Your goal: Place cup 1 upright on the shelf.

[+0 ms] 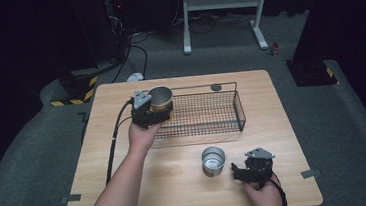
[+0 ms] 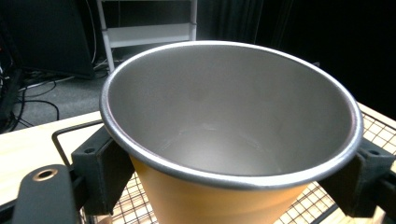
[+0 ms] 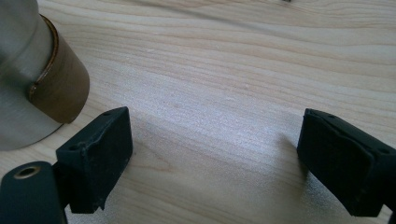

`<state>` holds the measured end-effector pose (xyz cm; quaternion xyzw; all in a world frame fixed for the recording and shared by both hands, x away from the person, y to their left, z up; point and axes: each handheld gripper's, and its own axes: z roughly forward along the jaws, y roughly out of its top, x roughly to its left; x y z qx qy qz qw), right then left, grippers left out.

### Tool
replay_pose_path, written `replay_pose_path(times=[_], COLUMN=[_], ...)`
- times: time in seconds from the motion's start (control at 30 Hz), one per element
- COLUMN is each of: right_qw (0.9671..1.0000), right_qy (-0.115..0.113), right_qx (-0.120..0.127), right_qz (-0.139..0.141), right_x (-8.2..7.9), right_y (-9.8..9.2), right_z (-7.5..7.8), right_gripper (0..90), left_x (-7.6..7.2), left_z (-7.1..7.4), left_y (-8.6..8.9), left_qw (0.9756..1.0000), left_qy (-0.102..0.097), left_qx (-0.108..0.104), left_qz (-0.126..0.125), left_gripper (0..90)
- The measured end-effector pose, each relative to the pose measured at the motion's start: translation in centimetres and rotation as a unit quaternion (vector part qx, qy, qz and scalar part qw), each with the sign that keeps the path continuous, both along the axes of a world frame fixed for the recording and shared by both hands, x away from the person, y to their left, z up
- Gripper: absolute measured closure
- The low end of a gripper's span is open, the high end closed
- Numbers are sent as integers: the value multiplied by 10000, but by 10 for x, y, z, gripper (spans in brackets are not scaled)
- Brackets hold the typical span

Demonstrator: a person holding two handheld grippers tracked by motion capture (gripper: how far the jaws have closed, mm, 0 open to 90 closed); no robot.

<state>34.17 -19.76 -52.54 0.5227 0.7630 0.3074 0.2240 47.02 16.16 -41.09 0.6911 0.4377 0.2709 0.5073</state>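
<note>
We grip the orange cup (image 1: 160,99) in our left gripper (image 1: 154,107) over the wire basket (image 1: 239,109); the steel cup (image 1: 213,160) waits beside our open right gripper (image 1: 237,170).

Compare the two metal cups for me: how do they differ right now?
The orange cup is clamped in the left gripper, raised over the wire basket's left end; the steel cup stands free on the table, beside the right gripper's open jaws. The orange cup's outside is orange, the steel cup's bare metal. Both are upright, empty, steel-lined.
</note>
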Motion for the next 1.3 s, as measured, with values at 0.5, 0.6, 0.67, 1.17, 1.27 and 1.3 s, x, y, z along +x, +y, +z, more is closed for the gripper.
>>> replay_pose_path(times=[0.5, 0.6, 0.67, 1.17, 1.27, 1.3], right_qw=[10000, 10000, 10000, 10000, 10000, 10000], right_qy=[11, 11, 12, 20, 19, 19], right_qx=[9, 9, 9, 22, 23, 23], right_qz=[-21, -21, -21, -17, -17, -17], right_x=[-1, -1, -1, -1, -1, -1], right_y=[1, 1, 1, 1, 1, 1], right_z=[0, 0, 0, 0, 0, 0], right_gripper=[108, 108, 108, 111, 111, 111], left_x=[14, 14, 15, 22, 24, 24], left_z=[-18, -23, -25, -44, -46, -47], left_y=[-8, -12, -14, -21, -21, -21], left_qw=[9997, 9997, 9995, 9970, 9964, 9961], left_qy=[165, 206, 256, 599, 677, 676], left_qx=[71, 97, 100, 337, 379, 424], left_qz=[145, 130, 147, 355, 343, 370], left_gripper=[151, 150, 150, 150, 150, 150])
